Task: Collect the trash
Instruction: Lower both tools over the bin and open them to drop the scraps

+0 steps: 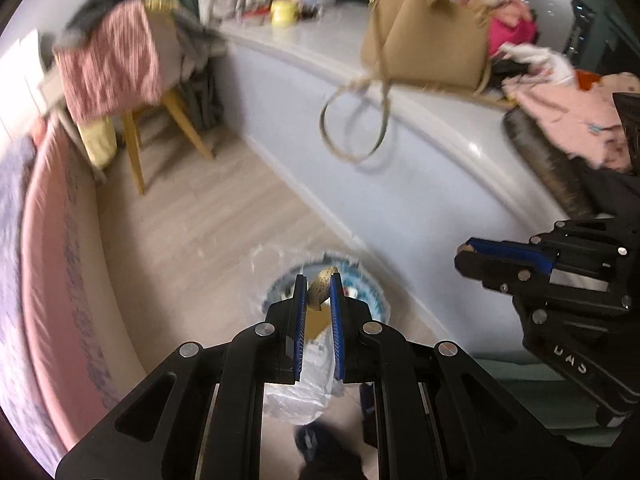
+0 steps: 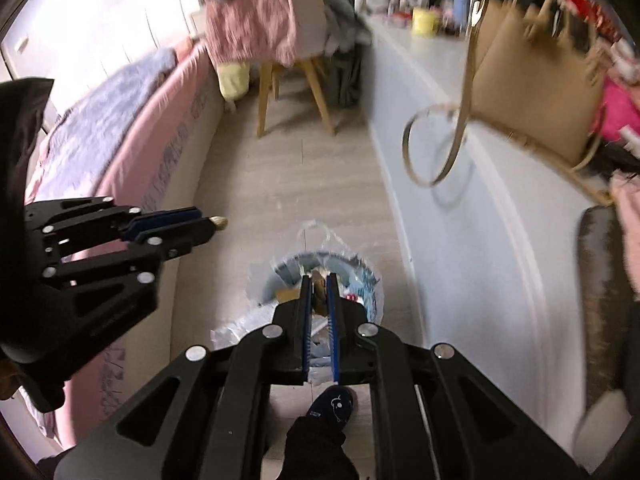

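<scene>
While both your tongs hang over the lined trash bin [image 1: 360, 292] on the floor, the left tongs [image 1: 319, 285] pinch a speckled scrap [image 1: 322, 282] and the right tongs [image 2: 319, 284] clamp a brownish bit [image 2: 319, 286]. Both pieces are collected, I judge; dropping them in remains.

Trash bin [image 2: 320, 280]: on the floor [image 2: 312, 176], against the foot of the counter [image 2: 460, 208], directly below both grippers.
Bed [image 2: 132, 148]: left of the floor strip, opposite the counter.
Chair [image 2: 296, 80]: at the far end, between bed and counter, clothes draped over it.
Handbag [image 2: 536, 92]: on the counter, strap hanging over its edge.
Cup [image 2: 425, 21]: on the counter, beyond the handbag.
</scene>
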Available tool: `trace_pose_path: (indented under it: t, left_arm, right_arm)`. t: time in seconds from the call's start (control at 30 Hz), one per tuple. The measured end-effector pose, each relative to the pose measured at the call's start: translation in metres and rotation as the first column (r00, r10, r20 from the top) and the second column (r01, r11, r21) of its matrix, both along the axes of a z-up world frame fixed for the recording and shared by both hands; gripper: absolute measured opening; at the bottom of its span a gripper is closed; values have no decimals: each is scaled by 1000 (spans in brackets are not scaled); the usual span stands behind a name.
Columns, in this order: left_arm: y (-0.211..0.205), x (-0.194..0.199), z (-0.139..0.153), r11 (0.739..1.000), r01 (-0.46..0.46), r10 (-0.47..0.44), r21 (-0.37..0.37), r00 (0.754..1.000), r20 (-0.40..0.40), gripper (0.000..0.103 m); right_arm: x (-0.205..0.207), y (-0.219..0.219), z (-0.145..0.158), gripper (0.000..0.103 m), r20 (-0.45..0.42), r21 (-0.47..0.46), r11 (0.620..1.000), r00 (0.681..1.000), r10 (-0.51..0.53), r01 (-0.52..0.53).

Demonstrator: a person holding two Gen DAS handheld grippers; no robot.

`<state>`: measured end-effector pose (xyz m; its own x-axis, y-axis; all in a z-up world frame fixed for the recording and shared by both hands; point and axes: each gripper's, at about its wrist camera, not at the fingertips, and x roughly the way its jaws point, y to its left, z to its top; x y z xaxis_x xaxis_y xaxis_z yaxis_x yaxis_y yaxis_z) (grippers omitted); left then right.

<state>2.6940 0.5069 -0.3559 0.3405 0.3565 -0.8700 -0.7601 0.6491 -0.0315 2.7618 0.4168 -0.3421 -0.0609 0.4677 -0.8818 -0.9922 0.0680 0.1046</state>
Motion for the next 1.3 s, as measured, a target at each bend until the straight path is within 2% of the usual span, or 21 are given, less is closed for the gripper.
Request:
trace_pose_path:
  t: [0.17,0.23,0.3,0.47,0.67,0.87,0.9,0.93,0.97,1.0,1.03,1.07,1.17,1.3]
  left_arm:
    - [29,6,-97,997,-15,12,-80,999,-42,10]
    - [40,11,-139,995,3,-9,-98,998,-62,10]
    - [47,14,-167,994,25,-33,-104,997,-71,10]
    - [62,22,-225,990,57,-67,-127,995,-74,10]
    - [65,26,-270,983,90,-106,-157,990,-92,10]
    - [59,29,-278,977,140,-157,-161,983,-97,10]
    - [58,29,-276,976,148,-164,-160,982,-93,12]
    - [58,30,-275,976,152,-167,-157,982,-91,19]
    - [57,30,-274,977,154,-168,-144,981,-93,32]
    - [57,30,-272,979,152,-165,-138,982,-93,39]
    - [57,30,-272,980,149,-162,-134,983,-91,47]
    - [57,29,-272,981,142,-154,-129,984,-94,48]
    - [59,23,-273,984,120,-134,-128,986,-100,53]
    - [59,16,-269,986,119,-132,-116,986,-106,56]
  right_arm:
    - [7,25,-85,9,-2,-59,998,1000,23,-23]
    - [5,33,-121,9,5,-78,996,999,40,-40]
    - [5,44,-159,9,3,-105,993,999,53,-53]
    - [5,61,-215,9,-1,-128,991,999,43,-43]
    - [12,70,-256,9,-22,-156,988,1000,3,-6]
    - [9,69,-280,9,-48,-183,983,999,15,-24]
    - [7,68,-280,9,-37,-178,984,999,23,-29]
    - [5,67,-281,9,-25,-174,984,999,28,-32]
    - [4,65,-280,9,-19,-169,985,999,35,-37]
    - [3,65,-279,9,-17,-168,985,999,40,-42]
    - [3,64,-280,14,-9,-170,985,999,41,-42]
    - [2,63,-282,19,-1,-173,984,999,40,-40]
    - [7,60,-283,50,1,-172,985,1000,27,-27]
    - [10,56,-280,71,27,-149,988,999,35,-30]
